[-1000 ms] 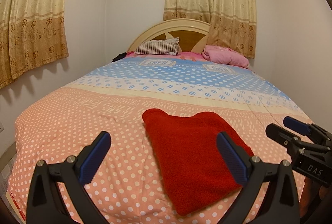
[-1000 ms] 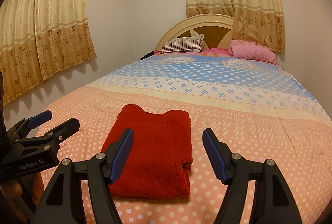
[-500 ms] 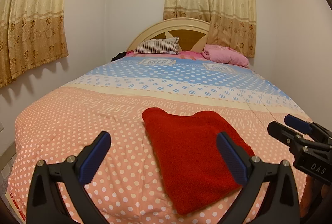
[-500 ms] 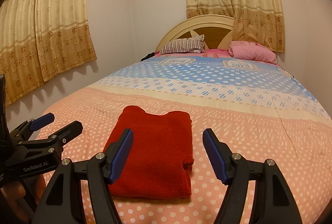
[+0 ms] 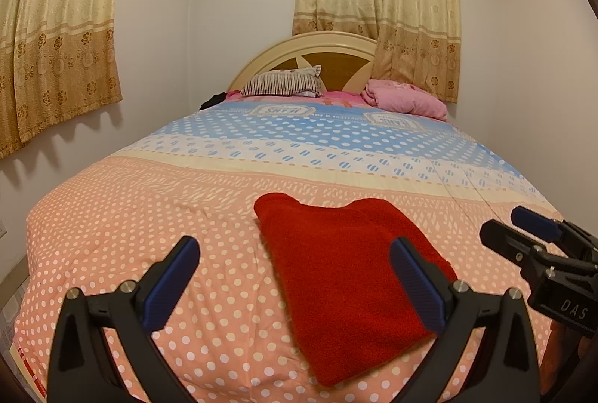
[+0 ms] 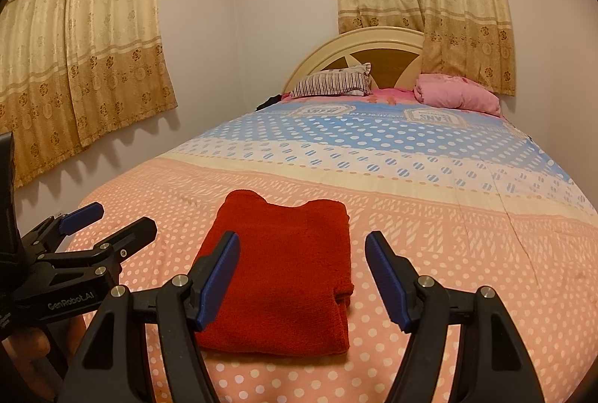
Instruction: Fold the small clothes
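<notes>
We are holding the left gripper (image 5: 295, 285) with its jaws spread wide, gripping nothing, and the right gripper (image 6: 302, 279) likewise wide and empty. Both are hovering above the near end of the bed (image 5: 149, 216). The folded red garment (image 6: 284, 276) is lying flat on the dotted bedspread just ahead of the right gripper, reaching under its left finger, and ahead and to the right of the left gripper. Farther out, a striped pillow (image 5: 282, 86) and a pink pillow (image 5: 405, 99) are resting by the headboard (image 5: 336, 42).
</notes>
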Tool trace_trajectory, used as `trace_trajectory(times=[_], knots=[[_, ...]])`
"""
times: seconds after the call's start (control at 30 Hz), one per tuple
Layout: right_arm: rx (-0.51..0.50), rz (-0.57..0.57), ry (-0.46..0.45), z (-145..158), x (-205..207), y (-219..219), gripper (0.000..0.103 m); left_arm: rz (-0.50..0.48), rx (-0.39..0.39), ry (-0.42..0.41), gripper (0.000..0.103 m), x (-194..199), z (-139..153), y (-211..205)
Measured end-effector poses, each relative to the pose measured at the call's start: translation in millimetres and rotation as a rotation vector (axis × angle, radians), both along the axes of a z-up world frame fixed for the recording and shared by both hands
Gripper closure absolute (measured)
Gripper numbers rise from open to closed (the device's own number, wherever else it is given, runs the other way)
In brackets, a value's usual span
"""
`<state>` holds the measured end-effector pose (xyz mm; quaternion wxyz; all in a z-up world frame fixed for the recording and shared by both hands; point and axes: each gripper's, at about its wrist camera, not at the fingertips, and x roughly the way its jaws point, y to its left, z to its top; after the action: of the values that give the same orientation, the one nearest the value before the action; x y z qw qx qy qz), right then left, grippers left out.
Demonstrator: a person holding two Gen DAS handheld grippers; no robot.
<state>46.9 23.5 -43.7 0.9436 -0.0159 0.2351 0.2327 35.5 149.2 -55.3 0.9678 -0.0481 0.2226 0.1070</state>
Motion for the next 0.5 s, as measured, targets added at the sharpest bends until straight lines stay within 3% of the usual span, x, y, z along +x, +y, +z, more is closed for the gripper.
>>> trace_trajectory(times=[0.5], knots=[[0.014,0.008,-0.024,6.3,-5.2,-1.4,0.033,-0.006,-0.004,-0.016,0.000,-3.8,8.4,-0.9]])
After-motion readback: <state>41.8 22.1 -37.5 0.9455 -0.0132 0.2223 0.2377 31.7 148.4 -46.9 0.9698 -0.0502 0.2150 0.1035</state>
